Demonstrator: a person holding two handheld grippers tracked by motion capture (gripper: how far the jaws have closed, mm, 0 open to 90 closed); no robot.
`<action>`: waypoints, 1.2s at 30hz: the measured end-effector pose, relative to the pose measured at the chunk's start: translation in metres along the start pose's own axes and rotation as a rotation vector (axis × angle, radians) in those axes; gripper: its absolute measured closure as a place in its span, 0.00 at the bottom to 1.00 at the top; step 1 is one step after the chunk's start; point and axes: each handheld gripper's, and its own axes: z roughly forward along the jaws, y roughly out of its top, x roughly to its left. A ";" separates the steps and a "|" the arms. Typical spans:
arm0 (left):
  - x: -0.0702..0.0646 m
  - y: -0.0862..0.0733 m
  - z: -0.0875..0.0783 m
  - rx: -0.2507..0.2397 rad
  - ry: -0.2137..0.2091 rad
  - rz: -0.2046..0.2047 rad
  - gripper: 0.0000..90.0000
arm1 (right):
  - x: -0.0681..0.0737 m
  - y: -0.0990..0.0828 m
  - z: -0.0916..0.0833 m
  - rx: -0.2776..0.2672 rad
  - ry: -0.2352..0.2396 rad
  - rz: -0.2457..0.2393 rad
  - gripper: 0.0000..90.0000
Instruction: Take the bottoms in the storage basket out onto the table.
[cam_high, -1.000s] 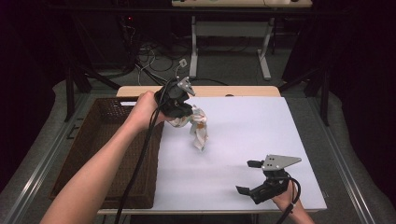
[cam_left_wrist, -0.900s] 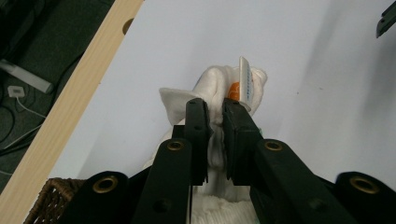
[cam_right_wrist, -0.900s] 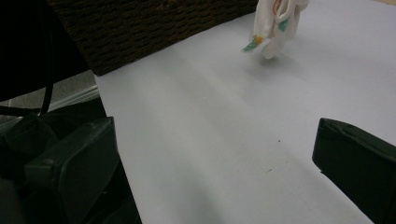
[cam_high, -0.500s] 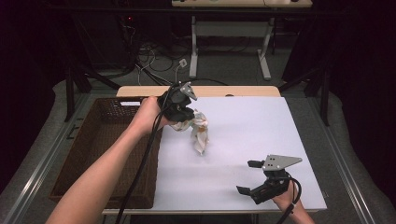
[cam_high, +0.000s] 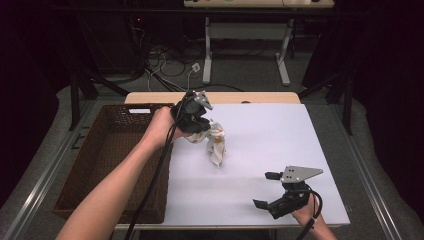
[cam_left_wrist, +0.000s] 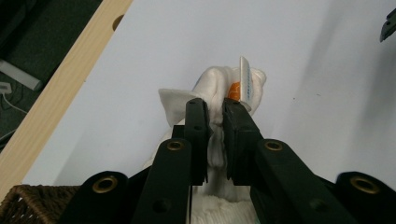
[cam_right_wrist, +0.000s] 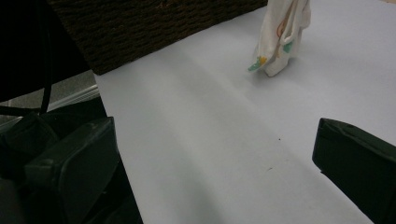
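A small white cloth (cam_high: 216, 142) with coloured prints hangs from my left gripper (cam_high: 196, 122), its lower end close to the white table sheet (cam_high: 270, 130). In the left gripper view the jaws are shut on the bunched cloth (cam_left_wrist: 219, 91), and an orange patch and a label show past the tips. In the right gripper view the cloth (cam_right_wrist: 281, 35) dangles at the top. My right gripper (cam_high: 266, 191) rests low near the table's front right, jaws wide open with nothing between them. Its fingers (cam_right_wrist: 355, 163) frame bare white sheet.
A dark brown wicker basket (cam_high: 100, 165) stands along the table's left side, just left of my left hand. A wooden table edge (cam_high: 250, 97) runs along the back. Cables and desk legs (cam_high: 207, 45) lie on the floor beyond.
My left gripper has carried the cloth slightly left, toward the basket. The right gripper has stayed put.
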 end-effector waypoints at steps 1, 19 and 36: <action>0.000 0.000 0.002 -0.002 -0.004 0.000 0.90 | 0.000 0.000 0.000 0.003 0.001 -0.001 0.00; -0.009 -0.008 0.030 -0.041 -0.016 -0.044 0.90 | 0.000 0.000 -0.002 -0.001 0.003 0.000 0.00; -0.018 -0.023 0.060 -0.051 -0.040 -0.092 0.89 | 0.000 0.000 -0.002 0.004 0.004 0.002 0.00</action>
